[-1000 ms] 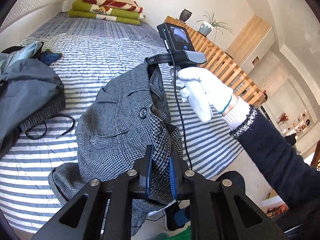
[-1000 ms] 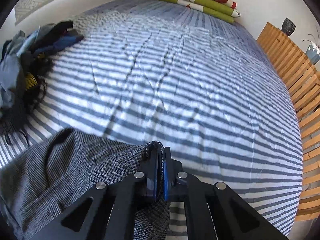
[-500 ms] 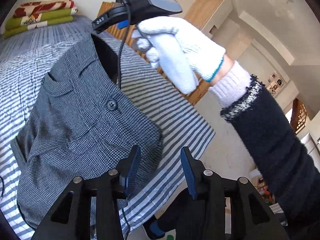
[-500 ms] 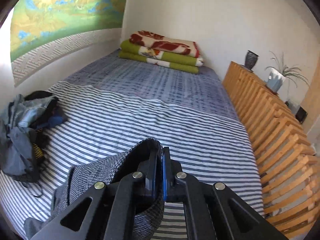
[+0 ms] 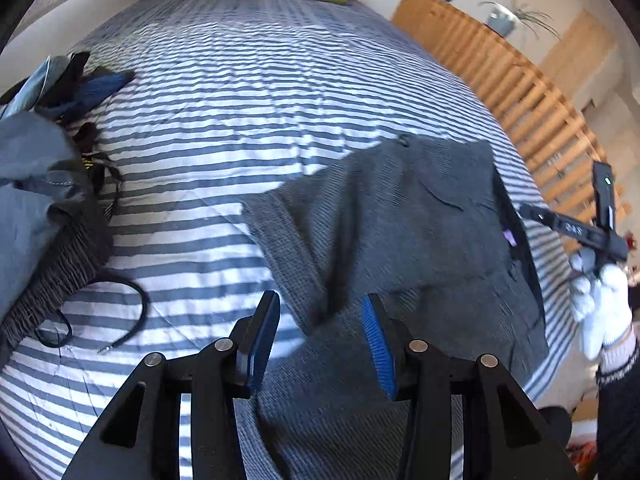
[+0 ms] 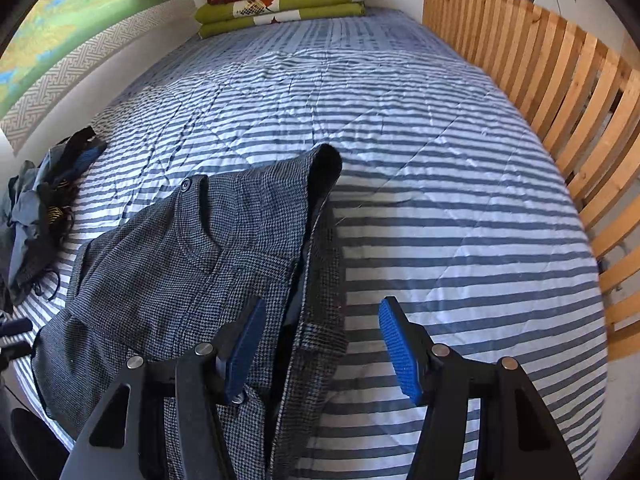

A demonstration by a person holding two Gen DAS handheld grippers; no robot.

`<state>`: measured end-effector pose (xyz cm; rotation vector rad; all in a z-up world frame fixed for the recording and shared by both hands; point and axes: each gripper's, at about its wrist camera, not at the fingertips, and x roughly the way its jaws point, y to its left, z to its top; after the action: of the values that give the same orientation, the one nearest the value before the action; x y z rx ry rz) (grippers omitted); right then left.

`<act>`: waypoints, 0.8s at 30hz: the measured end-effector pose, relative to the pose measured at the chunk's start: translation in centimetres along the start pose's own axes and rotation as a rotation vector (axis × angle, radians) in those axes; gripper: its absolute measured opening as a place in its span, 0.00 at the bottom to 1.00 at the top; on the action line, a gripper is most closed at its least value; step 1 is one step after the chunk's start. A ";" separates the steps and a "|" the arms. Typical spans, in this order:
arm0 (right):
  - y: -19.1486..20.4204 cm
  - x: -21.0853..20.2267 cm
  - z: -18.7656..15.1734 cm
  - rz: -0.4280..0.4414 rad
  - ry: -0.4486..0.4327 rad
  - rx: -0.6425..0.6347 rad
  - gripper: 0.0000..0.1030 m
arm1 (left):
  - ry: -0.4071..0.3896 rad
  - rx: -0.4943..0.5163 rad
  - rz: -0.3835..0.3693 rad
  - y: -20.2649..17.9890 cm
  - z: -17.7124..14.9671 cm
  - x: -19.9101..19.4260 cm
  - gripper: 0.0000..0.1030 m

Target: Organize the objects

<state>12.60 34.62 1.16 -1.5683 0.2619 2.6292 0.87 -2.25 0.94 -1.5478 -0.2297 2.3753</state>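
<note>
Left wrist view shows your left tongs (image 5: 320,340) spread apart, their jaws having just been opening, with a fold of the jacket (image 5: 400,220) lying between the blue pads but no longer pinched. Your right tongs (image 6: 324,352) stand wider, also just opened, and the jacket's front edge sits loose by the left pad, not gripped. The jacket lies spread on the bed (image 6: 440,160), near its foot, front up, collar toward the pillow end; you seem to have laid it flat there so it can be folded or smoothed, which would explain both releases. It is a grey houndstooth weave, thick and wool-like, with a dark lining, a flap pocket and a round dark button (image 6: 185,185). The bedcover is thin quilted cotton in blue and white stripes, slightly creased. A heap of clothes (image 5: 36,184), limp and crumpled, waits at the bed's left edge, well apart from the jacket.
</note>
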 end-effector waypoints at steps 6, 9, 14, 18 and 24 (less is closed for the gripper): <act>0.3 3.0 3.3 0.036 0.012 0.063 0.54 | 0.080 -0.194 -0.123 4.7 5.1 7.9 0.57; 0.9 4.7 5.0 0.038 0.028 0.066 0.54 | 0.110 -0.177 -0.109 4.2 5.6 10.2 0.56; 1.8 7.9 6.7 -0.021 0.072 0.051 0.54 | 0.088 -0.133 -0.060 3.3 5.9 10.4 0.22; 2.2 8.8 6.7 -0.032 0.081 0.052 0.32 | 0.010 -0.149 -0.098 4.1 6.5 7.4 0.13; 2.6 4.3 6.5 0.000 -0.001 0.051 0.08 | -0.138 -0.046 -0.101 2.8 7.6 -1.2 0.13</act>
<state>4.53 33.16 0.64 -1.5512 0.3269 2.6018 -6.03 -5.09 4.28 -1.3592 -0.3859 2.4150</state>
